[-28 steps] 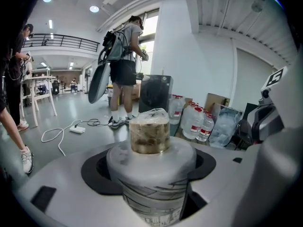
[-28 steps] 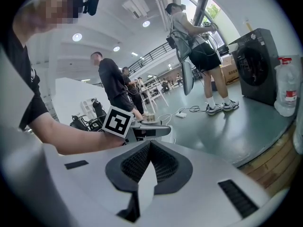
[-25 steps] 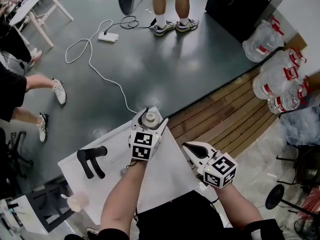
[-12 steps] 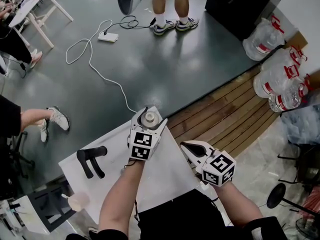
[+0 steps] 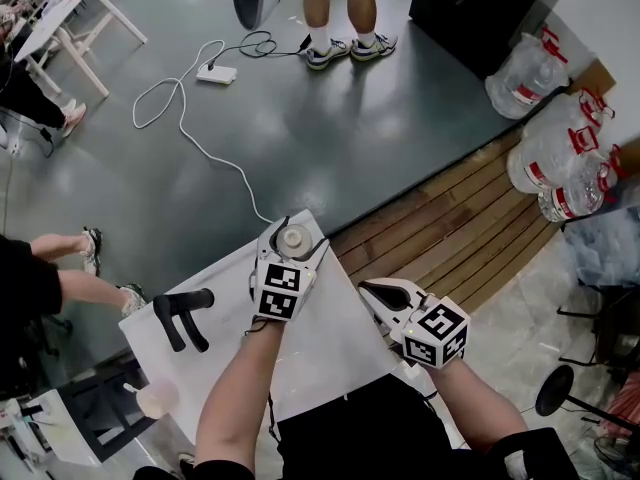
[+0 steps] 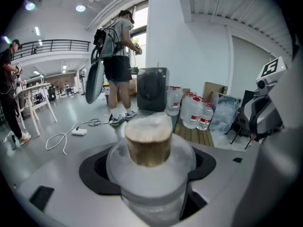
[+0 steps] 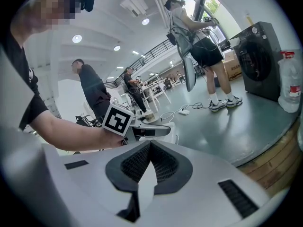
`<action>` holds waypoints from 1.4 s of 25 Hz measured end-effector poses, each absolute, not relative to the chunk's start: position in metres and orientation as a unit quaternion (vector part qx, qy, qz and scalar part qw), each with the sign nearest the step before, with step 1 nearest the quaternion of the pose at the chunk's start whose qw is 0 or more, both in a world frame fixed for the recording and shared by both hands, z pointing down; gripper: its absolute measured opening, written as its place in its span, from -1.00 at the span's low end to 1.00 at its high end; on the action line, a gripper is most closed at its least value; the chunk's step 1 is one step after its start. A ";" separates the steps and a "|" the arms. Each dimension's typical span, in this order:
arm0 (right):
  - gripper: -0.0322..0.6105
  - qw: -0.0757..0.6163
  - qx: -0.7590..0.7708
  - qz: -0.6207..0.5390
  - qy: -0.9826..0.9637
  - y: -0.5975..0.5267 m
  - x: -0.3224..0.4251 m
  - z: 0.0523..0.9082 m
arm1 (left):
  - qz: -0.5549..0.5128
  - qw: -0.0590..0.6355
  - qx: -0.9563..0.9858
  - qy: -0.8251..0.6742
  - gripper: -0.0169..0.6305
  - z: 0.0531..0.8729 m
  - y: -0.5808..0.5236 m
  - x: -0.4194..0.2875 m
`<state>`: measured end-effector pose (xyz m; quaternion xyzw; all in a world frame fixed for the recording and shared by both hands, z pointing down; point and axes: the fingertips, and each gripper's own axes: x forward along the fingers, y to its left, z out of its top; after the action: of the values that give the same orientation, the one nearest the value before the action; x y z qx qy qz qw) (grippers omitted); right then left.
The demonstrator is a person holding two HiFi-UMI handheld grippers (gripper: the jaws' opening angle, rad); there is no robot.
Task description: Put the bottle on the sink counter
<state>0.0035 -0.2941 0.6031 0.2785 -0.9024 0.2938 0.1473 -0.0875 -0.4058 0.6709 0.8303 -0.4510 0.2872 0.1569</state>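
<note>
A clear bottle with a cork stopper (image 5: 294, 238) stands upright between the jaws of my left gripper (image 5: 292, 234), which is shut on it at the far edge of the white sink counter (image 5: 335, 353). In the left gripper view the bottle (image 6: 150, 148) fills the middle, and the jaws of the left gripper (image 6: 149, 176) press its shoulders from both sides. I cannot tell whether its base touches the counter. My right gripper (image 5: 370, 290) hovers to the right of it over the counter, shut and empty; the right gripper view shows that right gripper (image 7: 148, 150) with its pads pressed together.
A black faucet (image 5: 181, 319) rises from the counter's left part, with a pale cup (image 5: 155, 400) below it. Large water jugs (image 5: 548, 158) stand on wooden decking at the right. A white cable and power strip (image 5: 216, 73) lie on the grey floor. A person (image 5: 340, 8) stands beyond.
My left gripper and the bottle have drifted a little left, and the right gripper has edged left too. People at the left edge have walked on.
</note>
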 end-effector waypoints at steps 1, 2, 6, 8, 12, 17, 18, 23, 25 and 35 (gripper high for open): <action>-0.85 0.147 0.278 0.294 -0.903 -0.294 0.004 0.603 | 0.289 0.157 0.830 -0.451 0.12 0.670 -0.405 -0.088; -0.85 0.147 0.277 0.294 -0.903 -0.294 0.004 0.602 | 0.290 0.157 0.830 -0.450 0.12 0.669 -0.404 -0.088; -0.85 0.145 0.276 0.294 -0.904 -0.291 0.001 0.601 | 0.285 0.160 0.831 -0.451 0.12 0.665 -0.402 -0.090; -0.85 0.143 0.275 0.293 -0.904 -0.291 0.000 0.599 | 0.285 0.155 0.832 -0.450 0.12 0.661 -0.402 -0.089; -0.85 0.141 0.276 0.293 -0.904 -0.288 -0.002 0.599 | 0.284 0.153 0.834 -0.448 0.12 0.659 -0.400 -0.090; -0.85 0.139 0.278 0.296 -0.903 -0.287 0.000 0.598 | 0.280 0.156 0.833 -0.451 0.12 0.656 -0.399 -0.093; -0.85 0.139 0.278 0.297 -0.903 -0.286 0.000 0.598 | 0.281 0.155 0.833 -0.451 0.12 0.655 -0.399 -0.093; -0.85 0.137 0.277 0.299 -0.903 -0.285 0.000 0.596 | 0.288 0.142 0.834 -0.448 0.12 0.651 -0.397 -0.092; -0.85 0.136 0.276 0.298 -0.904 -0.286 -0.001 0.594 | 0.289 0.137 0.835 -0.447 0.12 0.647 -0.398 -0.092; -0.85 0.131 0.274 0.297 -0.905 -0.290 -0.005 0.588 | 0.268 0.133 0.847 -0.439 0.12 0.628 -0.391 -0.089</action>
<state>-0.0053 -0.2903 0.5879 0.2738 -0.9053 0.2973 0.1306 -0.0889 -0.3911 0.6280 0.8472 -0.4390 0.2679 0.1334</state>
